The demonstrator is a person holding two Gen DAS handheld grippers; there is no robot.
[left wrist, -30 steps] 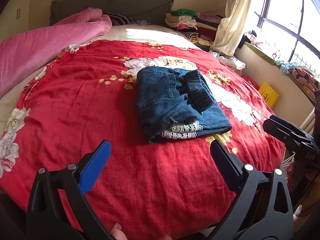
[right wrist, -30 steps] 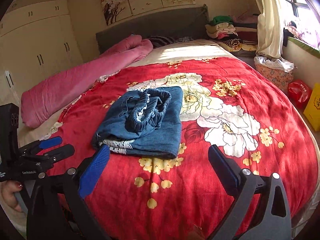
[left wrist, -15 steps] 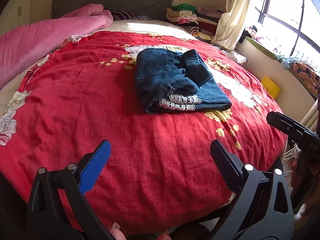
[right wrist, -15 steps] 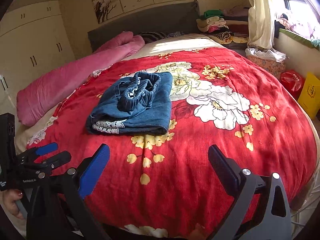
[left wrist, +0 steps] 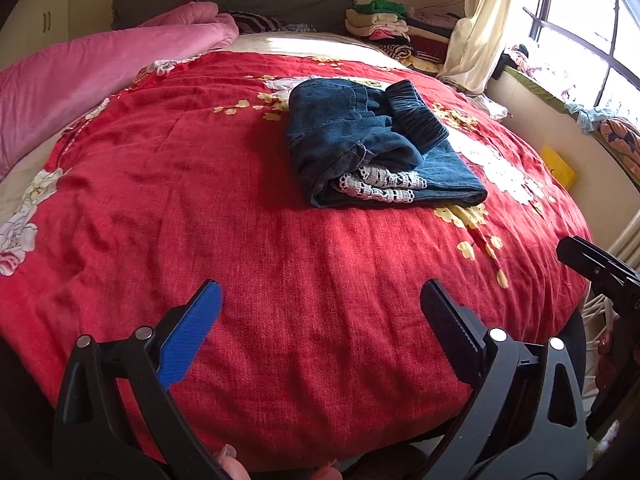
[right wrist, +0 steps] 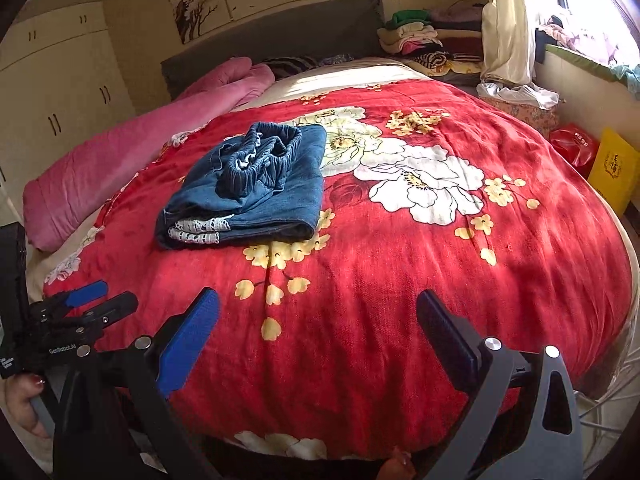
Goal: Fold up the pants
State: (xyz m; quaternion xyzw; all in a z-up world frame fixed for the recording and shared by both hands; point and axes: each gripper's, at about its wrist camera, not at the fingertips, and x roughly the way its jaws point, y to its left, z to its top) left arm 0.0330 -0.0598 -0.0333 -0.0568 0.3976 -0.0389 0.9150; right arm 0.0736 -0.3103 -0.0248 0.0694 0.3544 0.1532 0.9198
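Left wrist view: the folded pants (left wrist: 376, 148), dark blue denim with a white lace hem showing at the near edge, lie on the red flowered bedspread (left wrist: 200, 200) in the upper middle of the frame, slightly right of centre. The left tongs (left wrist: 320, 312) sit at the bottom of the frame, spread wide and holding nothing, well apart from the bundle, with only bare bedspread between. The bundle's long axis runs from upper left to lower right, its gathered waistband bunched on top toward the upper right. Right wrist view: the same pants (right wrist: 248, 188) appear in the upper left of the frame, up and to the left of the right tongs (right wrist: 318, 316), which are likewise spread and empty at the bottom. The left tongs (right wrist: 94, 302) show again at the lower left edge of this view. Judging from both views, neither hand is clearly nearer; the pants lie straight ahead of the left hand and off to the left of the right. The fold looks finished, though the waistband sits loosely. Nothing blocks the way. A rolled pink quilt (right wrist: 132, 160) lies along the left of the frame, stacked clothes (right wrist: 416, 36) sit at the headboard in the upper right, and a yellow bag (right wrist: 612, 168) stands by the right edge beyond the bed.
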